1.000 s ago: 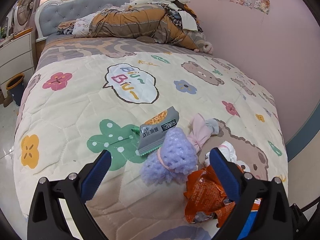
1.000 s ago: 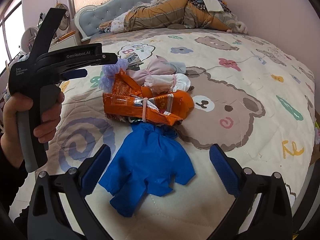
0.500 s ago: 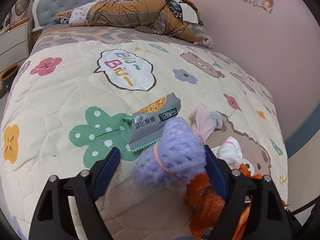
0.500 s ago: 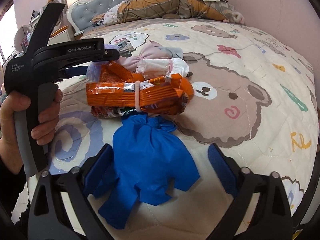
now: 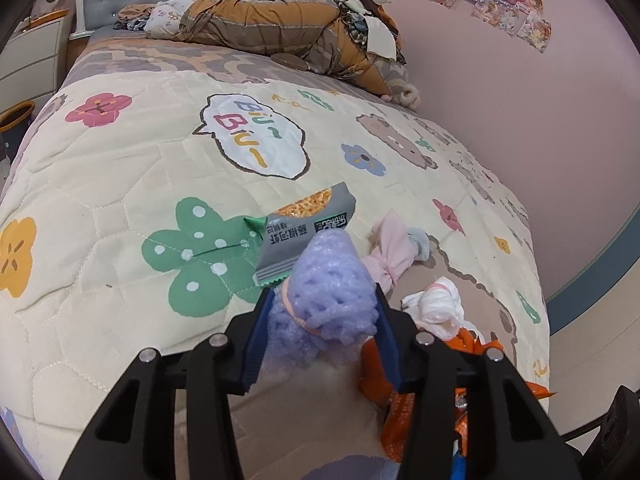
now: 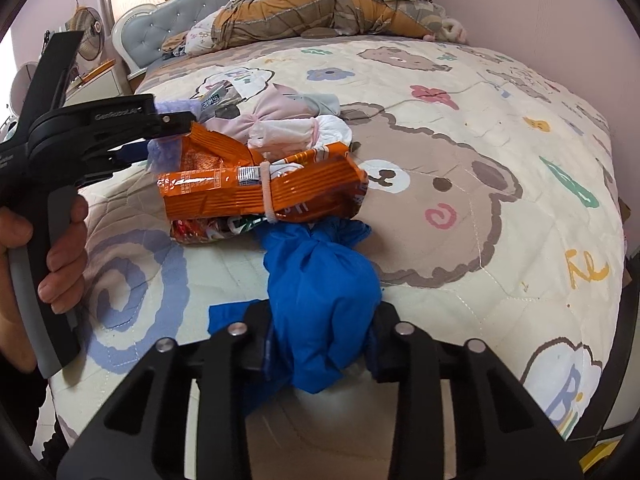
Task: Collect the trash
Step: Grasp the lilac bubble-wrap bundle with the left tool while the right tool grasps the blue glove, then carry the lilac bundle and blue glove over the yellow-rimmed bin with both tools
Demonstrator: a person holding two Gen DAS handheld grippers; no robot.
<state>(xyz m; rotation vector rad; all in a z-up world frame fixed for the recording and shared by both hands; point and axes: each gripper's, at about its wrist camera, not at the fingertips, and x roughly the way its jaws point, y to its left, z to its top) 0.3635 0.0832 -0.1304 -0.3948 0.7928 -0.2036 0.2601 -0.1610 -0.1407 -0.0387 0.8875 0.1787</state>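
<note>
On the cartoon-print quilt (image 6: 460, 280), the banded orange snack bag (image 6: 260, 196) lies just behind the knotted blue plastic bundle (image 6: 320, 292).

Both views look steeply down along their own fingers, close over the bed (image 5: 120, 168), facing its headboard (image 6: 168, 28). Ahead of both lies the shared orange wrapper (image 6: 260, 192), which the left view (image 5: 400, 392) shows just right of its fingers.

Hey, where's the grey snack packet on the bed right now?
In the left wrist view the grey snack packet lies flat on the quilt, beside the green flower print, just beyond the purple foam net that the left gripper grips.
</note>
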